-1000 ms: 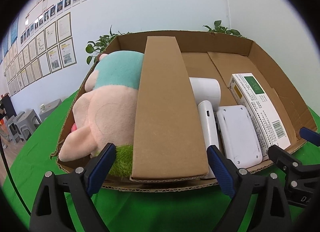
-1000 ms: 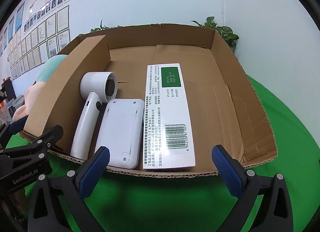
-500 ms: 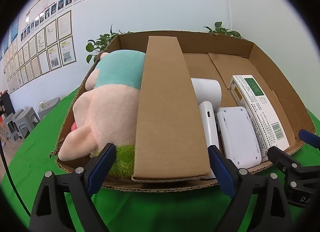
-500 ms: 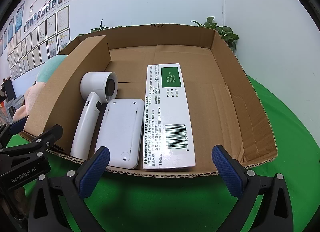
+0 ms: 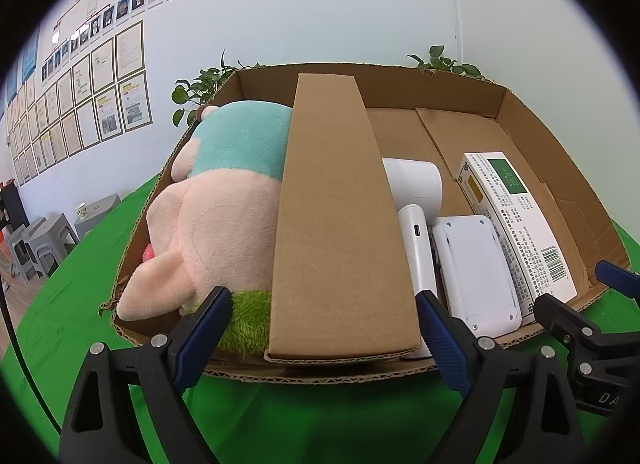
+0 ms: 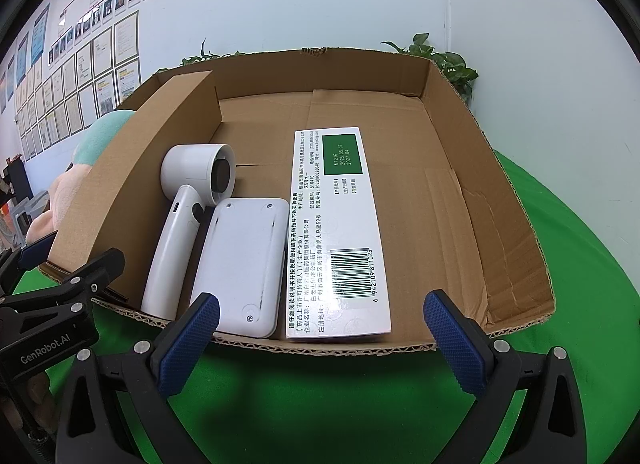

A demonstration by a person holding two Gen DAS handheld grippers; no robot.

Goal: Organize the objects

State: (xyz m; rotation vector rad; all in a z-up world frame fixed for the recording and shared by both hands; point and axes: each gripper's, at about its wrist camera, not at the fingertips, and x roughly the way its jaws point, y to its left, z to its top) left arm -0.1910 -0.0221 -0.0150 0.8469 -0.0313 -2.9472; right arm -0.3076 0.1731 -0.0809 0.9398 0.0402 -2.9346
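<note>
Both the left gripper [image 5: 322, 330] and the right gripper [image 6: 320, 336] hover with jaws spread wide and empty, just before the cardboard box [image 6: 516, 224]. Left of the box's divider [image 5: 340, 224] lies a plush toy [image 5: 224, 216]. Right of it lie a handheld fan [image 6: 180, 224], a white case [image 6: 244, 264] and a medicine carton [image 6: 336, 232], side by side.

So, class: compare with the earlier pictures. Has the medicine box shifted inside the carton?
No. The medicine box lies flat beside the white case, its barcode end at the carton's near wall, exactly as before.
</note>
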